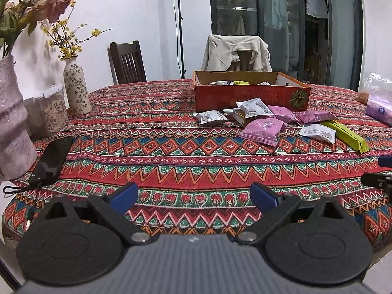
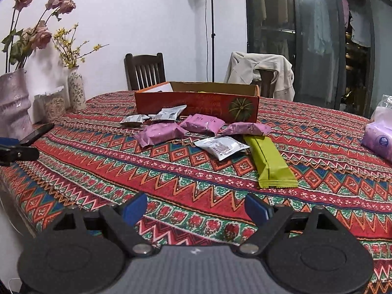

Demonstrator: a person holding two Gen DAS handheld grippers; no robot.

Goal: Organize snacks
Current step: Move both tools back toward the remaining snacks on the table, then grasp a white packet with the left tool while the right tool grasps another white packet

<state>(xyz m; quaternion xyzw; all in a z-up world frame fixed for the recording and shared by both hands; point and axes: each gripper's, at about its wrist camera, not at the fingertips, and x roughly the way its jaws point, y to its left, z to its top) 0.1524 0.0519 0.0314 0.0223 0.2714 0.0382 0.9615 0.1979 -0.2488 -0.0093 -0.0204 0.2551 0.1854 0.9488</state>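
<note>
An open orange cardboard box (image 1: 250, 96) (image 2: 196, 103) stands on the patterned tablecloth and holds several snack packets. In front of it lie loose snacks: pink packets (image 1: 263, 131) (image 2: 159, 133), silver packets (image 1: 212, 117) (image 2: 221, 147) and a long green bar (image 1: 348, 136) (image 2: 270, 164). My left gripper (image 1: 194, 196) is open and empty, low over the near table, well short of the snacks. My right gripper (image 2: 196, 208) is open and empty, near the table's front edge, short of the green bar.
Two vases with flowers (image 1: 13, 120) (image 1: 76, 87) and a clear jar (image 1: 52, 112) stand at the left. A black pouch (image 1: 52, 160) lies near the left edge. A purple tissue pack (image 2: 378, 140) sits at the right. Two chairs (image 2: 144, 71) stand behind the table.
</note>
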